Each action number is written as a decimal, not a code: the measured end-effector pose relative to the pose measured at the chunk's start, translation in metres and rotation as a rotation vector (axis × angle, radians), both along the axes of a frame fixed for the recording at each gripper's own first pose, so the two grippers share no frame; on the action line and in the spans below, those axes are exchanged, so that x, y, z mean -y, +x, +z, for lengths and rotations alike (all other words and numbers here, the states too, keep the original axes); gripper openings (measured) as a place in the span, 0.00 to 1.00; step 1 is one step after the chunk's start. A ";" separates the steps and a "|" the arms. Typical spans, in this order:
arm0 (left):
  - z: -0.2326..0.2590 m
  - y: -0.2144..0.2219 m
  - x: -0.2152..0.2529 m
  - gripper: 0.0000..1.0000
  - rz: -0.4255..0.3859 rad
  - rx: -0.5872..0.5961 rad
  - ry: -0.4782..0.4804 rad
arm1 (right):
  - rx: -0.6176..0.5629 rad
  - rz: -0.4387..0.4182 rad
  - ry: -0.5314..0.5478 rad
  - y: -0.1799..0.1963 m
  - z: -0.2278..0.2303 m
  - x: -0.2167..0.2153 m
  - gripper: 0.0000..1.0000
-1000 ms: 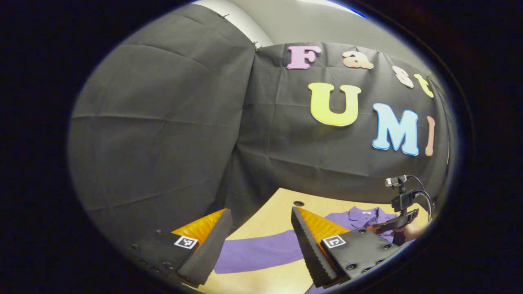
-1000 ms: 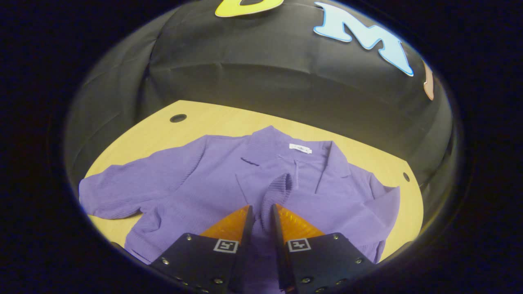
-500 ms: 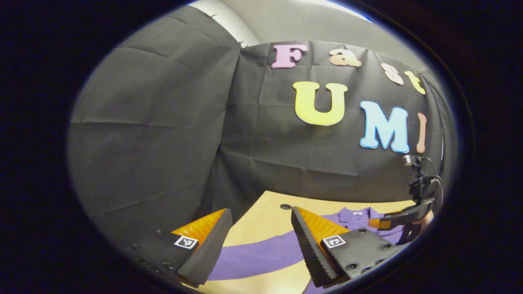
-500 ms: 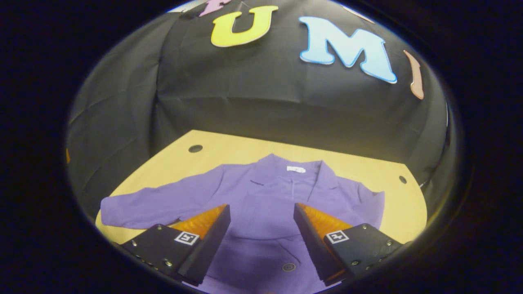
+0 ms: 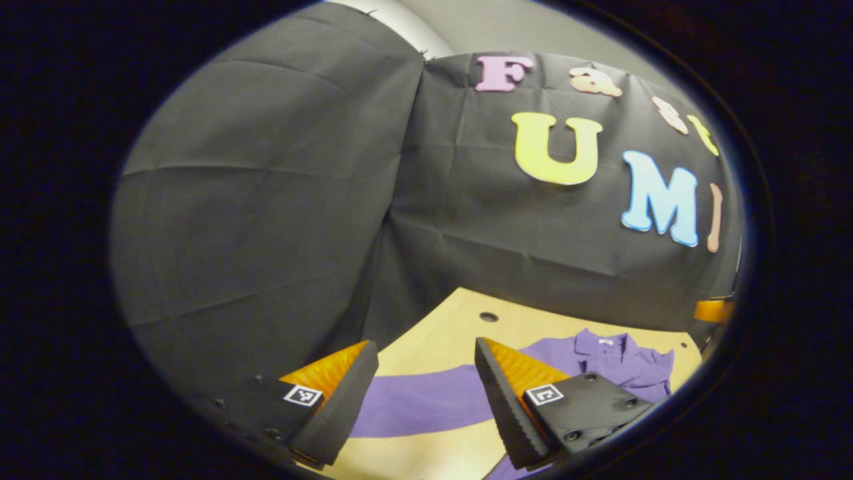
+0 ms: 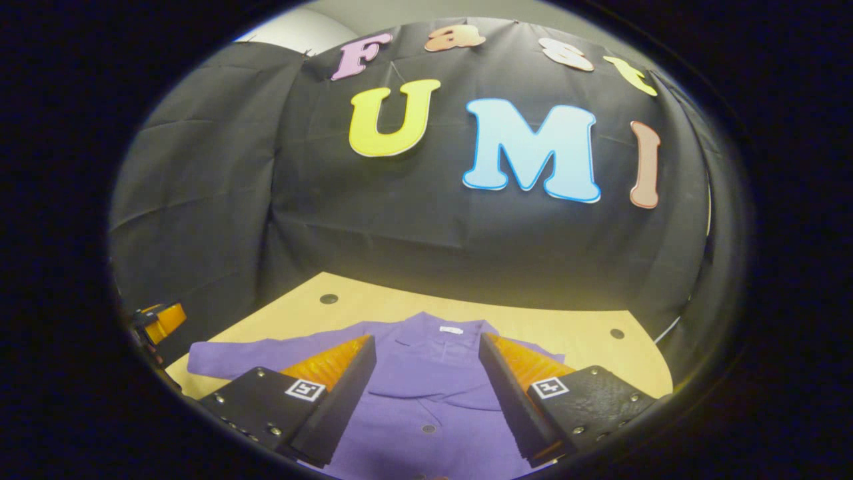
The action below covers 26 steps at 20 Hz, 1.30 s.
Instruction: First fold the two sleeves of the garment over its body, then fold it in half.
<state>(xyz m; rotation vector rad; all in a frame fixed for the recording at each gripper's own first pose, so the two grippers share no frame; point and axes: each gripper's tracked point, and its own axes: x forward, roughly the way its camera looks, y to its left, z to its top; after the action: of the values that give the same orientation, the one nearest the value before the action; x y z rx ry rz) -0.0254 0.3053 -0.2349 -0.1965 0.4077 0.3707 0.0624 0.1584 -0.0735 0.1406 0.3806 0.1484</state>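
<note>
A purple button-front garment (image 6: 426, 400) lies flat on the wooden table (image 6: 586, 337), collar (image 6: 440, 337) toward the wall. One sleeve (image 6: 233, 350) stretches out to the left; the other lies folded over the body. My right gripper (image 6: 426, 339) hovers open above the chest with nothing between its fingers. In the left gripper view, the outstretched sleeve (image 5: 426, 403) runs across below my open left gripper (image 5: 425, 345), which holds nothing. The garment's collar (image 5: 616, 350) is off to the right there.
The table (image 5: 453, 320) has a round hole (image 5: 488, 317) near its back edge, and black cloth walls close it in behind and at the left. The left gripper (image 6: 156, 320) shows at the left edge of the right gripper view.
My right gripper let go of the sleeve it held, leaving it on the body, opened, and drew back and upward. The left gripper shifted only slightly over the outstretched sleeve.
</note>
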 end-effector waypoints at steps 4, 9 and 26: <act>-0.038 -0.014 -0.020 0.95 0.095 -0.088 -0.051 | 0.018 -0.005 0.007 -0.020 0.014 0.013 0.96; -0.092 -0.038 -0.061 0.92 0.236 -0.240 -0.088 | 0.028 0.032 0.020 -0.038 0.020 0.008 0.96; -0.154 -0.049 -0.087 0.85 0.301 -0.424 -0.124 | -0.020 0.027 0.062 -0.058 0.015 0.019 0.96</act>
<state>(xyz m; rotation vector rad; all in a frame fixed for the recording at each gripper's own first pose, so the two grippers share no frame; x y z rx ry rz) -0.0742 0.3920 -0.3890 -0.3029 0.8241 0.6879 0.0047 0.1391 -0.0581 0.1985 0.3978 0.1854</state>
